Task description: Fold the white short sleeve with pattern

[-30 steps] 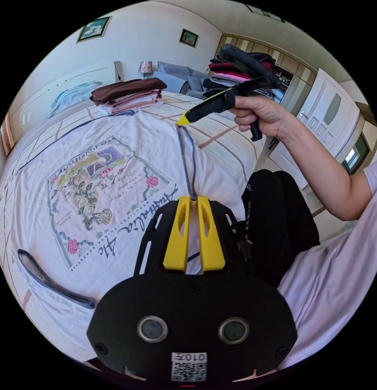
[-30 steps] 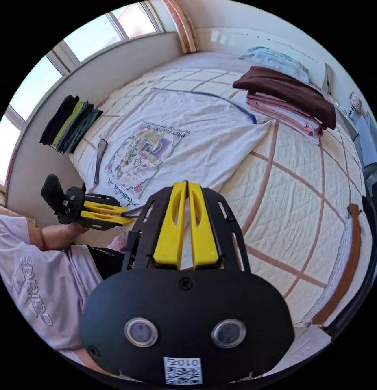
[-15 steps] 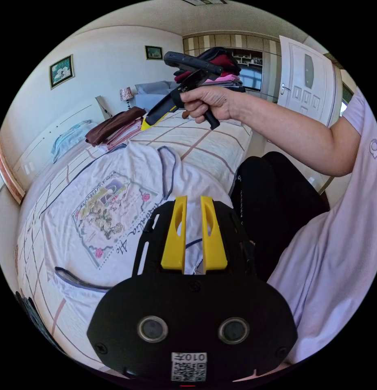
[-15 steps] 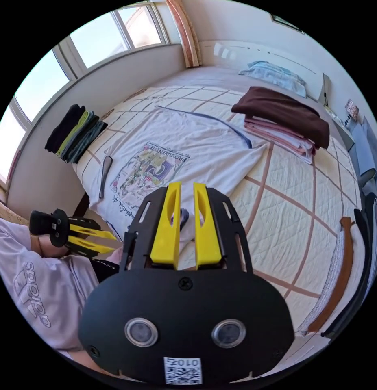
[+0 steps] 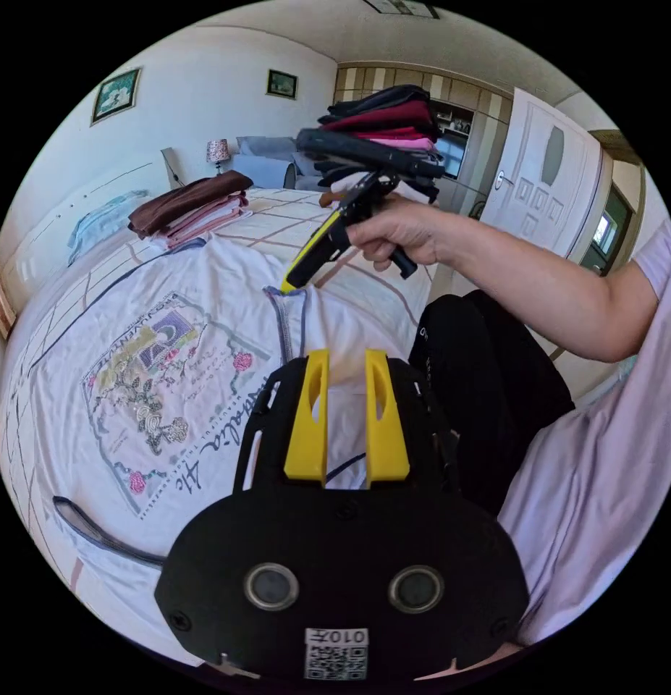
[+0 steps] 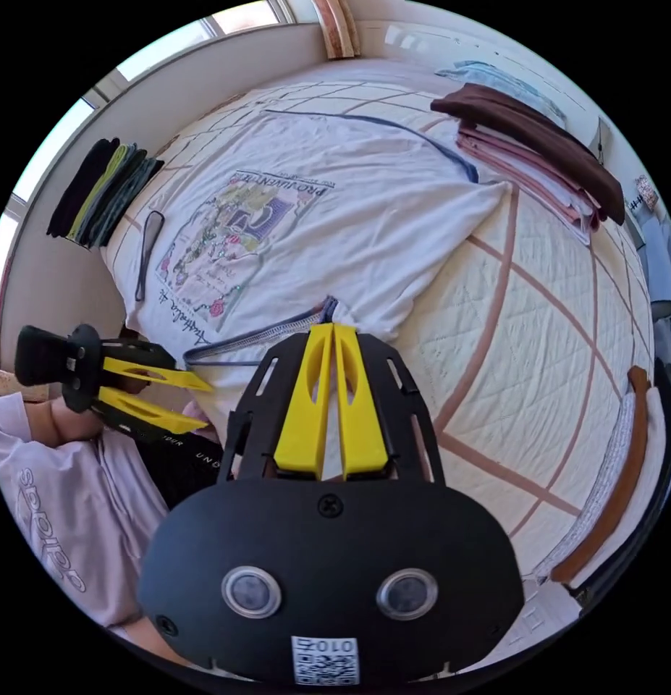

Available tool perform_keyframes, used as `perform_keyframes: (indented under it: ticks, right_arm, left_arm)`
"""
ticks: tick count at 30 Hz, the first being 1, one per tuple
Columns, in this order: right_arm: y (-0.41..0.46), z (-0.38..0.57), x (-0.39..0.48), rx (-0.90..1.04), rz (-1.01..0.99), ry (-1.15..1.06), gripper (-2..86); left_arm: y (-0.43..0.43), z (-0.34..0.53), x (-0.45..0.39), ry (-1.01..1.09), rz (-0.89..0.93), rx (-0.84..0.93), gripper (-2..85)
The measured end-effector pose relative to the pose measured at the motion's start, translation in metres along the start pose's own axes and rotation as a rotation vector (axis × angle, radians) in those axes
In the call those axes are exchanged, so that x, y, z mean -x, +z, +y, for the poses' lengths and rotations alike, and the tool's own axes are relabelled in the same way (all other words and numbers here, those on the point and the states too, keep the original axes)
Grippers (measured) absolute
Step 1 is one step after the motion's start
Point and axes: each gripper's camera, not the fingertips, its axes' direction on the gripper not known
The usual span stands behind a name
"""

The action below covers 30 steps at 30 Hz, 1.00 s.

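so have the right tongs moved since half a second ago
Yes. The right tongs were open above the bed; now they have come down and shut on the blue-trimmed sleeve hem of the white shirt, nearer its print.

Both views are bright with daylight, which in the right gripper view comes from the windows (image 6: 53, 174) along the bed's far side, where the panes are blown out to near white. The light is soft, with only faint shadows in the folds of the white shirt (image 5: 132, 318) and under the folded stacks. Fisheye distortion bends the walls and the bed (image 6: 538, 347) edges strongly toward each black circular rim; focus looks sharp throughout, without motion blur.
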Motion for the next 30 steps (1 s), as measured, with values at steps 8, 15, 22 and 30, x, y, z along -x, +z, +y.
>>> perform_keyframes:
  ticks: [8, 15, 22, 30]
  right_arm:
    - [-0.062, 0.079, 0.012, -0.293, 0.04, 0.029, 3.4]
    - [0.019, 0.137, 0.049, 0.052, -0.11, 0.028, 7.2]
    - [0.06, 0.116, 0.033, 0.082, -0.214, 0.167, 10.8]
    - [0.103, 0.072, 0.023, 0.286, -0.2, 0.191, 11.4]
  left_arm:
    - [-0.153, 0.126, 0.037, -0.386, -0.4, -0.121, 6.9]
    - [-0.201, 0.258, 0.058, -0.754, -0.328, -0.067, 9.7]
    - [-0.147, 0.293, 0.094, -0.739, -0.232, 0.024, 12.5]
    - [-0.12, 0.302, 0.128, -0.718, -0.071, 0.03, 13.0]
